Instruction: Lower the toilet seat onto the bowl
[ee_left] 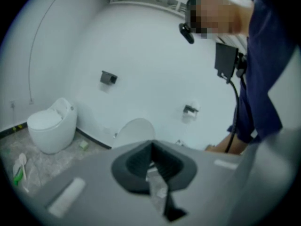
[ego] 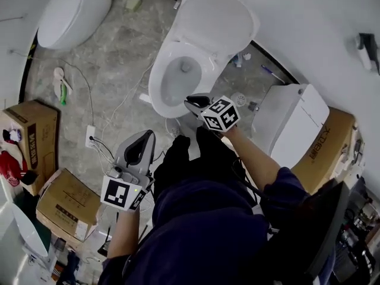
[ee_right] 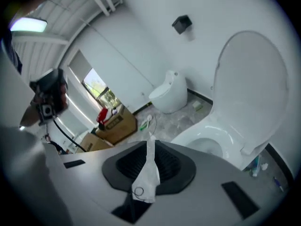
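Note:
The white toilet bowl [ego: 155,91] stands open on the grey floor, with its seat and lid [ego: 217,22] raised against the wall. In the right gripper view the raised lid [ee_right: 251,79] towers over the bowl [ee_right: 211,142]. My right gripper [ego: 191,103] hovers just above the bowl's near rim, touching nothing. Its jaws meet with only a pale strip at the seam [ee_right: 149,161]. My left gripper [ego: 144,136] hangs lower left over the floor, apart from the toilet, jaws together [ee_left: 153,166]. Past it, only the top of the lid [ee_left: 134,131] shows.
A second toilet [ego: 71,10] stands at the far left. Cardboard boxes [ego: 29,135] [ego: 65,203] line the left side. Cables and a power strip [ego: 90,136] lie on the floor. To the right, a white toilet part [ego: 294,120] rests on another box [ego: 332,141].

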A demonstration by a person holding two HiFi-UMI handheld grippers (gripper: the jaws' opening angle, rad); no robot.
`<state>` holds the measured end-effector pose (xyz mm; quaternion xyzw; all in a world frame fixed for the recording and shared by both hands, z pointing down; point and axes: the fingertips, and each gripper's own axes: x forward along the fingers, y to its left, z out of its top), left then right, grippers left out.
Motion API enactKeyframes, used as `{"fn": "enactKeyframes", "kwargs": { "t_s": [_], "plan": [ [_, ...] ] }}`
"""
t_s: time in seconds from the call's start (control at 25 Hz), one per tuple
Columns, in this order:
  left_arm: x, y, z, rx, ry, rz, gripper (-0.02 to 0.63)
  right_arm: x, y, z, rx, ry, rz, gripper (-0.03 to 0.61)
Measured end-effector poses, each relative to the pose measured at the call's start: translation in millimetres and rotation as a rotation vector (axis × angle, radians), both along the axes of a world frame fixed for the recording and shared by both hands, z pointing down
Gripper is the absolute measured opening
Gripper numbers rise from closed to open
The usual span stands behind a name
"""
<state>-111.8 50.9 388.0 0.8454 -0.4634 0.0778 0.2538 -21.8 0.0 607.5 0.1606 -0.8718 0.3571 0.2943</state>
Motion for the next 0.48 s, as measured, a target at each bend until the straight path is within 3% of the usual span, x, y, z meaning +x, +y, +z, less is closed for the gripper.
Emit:
{"fn": "enactKeyframes", "kwargs": {
  "t_s": [0.28, 0.48],
  "plan": [
    [43, -40, -75, 0.163, -0.014, 0.064, 0.002, 32, -46, -205, 0.179, -0.34, 0.135, 0.032],
    [75, -57, -118, 0.262, -0.03, 0.105, 0.0, 64, -52, -296, 0.309, -0.443, 0.164, 0.015]
  ]
}}
